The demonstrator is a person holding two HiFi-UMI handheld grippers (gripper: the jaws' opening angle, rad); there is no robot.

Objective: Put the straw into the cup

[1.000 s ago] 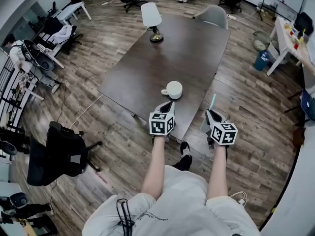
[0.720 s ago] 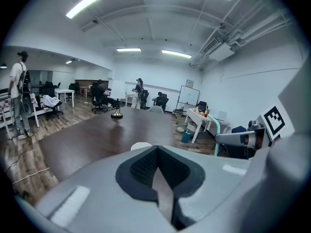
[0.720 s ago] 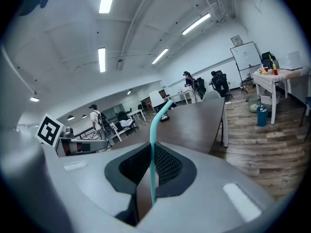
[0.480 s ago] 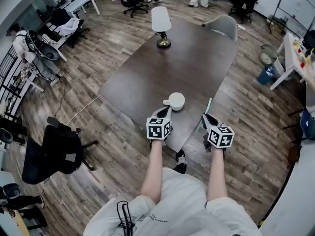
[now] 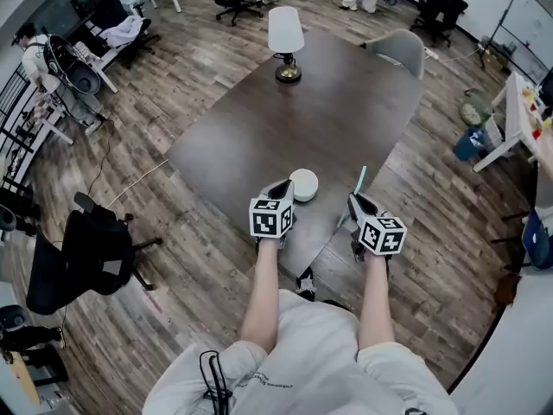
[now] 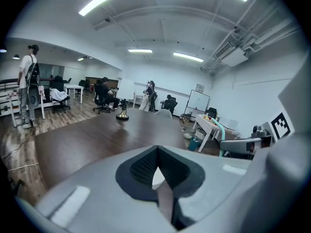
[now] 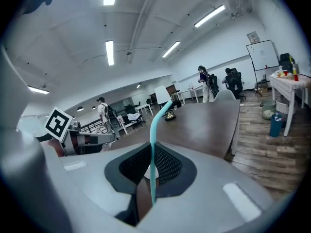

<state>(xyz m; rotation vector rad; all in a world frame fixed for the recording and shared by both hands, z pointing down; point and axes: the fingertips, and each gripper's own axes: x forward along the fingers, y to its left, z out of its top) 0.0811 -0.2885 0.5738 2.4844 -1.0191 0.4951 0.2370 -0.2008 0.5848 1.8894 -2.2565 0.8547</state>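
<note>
Right gripper (image 5: 354,200) fingers (image 7: 168,167) clamped teal straw (image 7: 152,144), long axis upright, bent tip leaning away. Left gripper (image 5: 282,188) fingers (image 6: 141,168) were together, beside cup (image 5: 304,185) on worktop (image 5: 346,102).

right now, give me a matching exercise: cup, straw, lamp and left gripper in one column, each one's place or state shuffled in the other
Column one:
1. round white cup
2. thin teal bendy straw
3. white-shaded lamp with a brass base
4. left gripper

Column two:
a. at the far end of the dark brown table
b. jaws together, nothing held
c. clamped in the right gripper, sticking out past its jaws
d. on the table's near part, just ahead of the left gripper

Pairs: 1-d, 2-c, 3-a, 4-b
</note>
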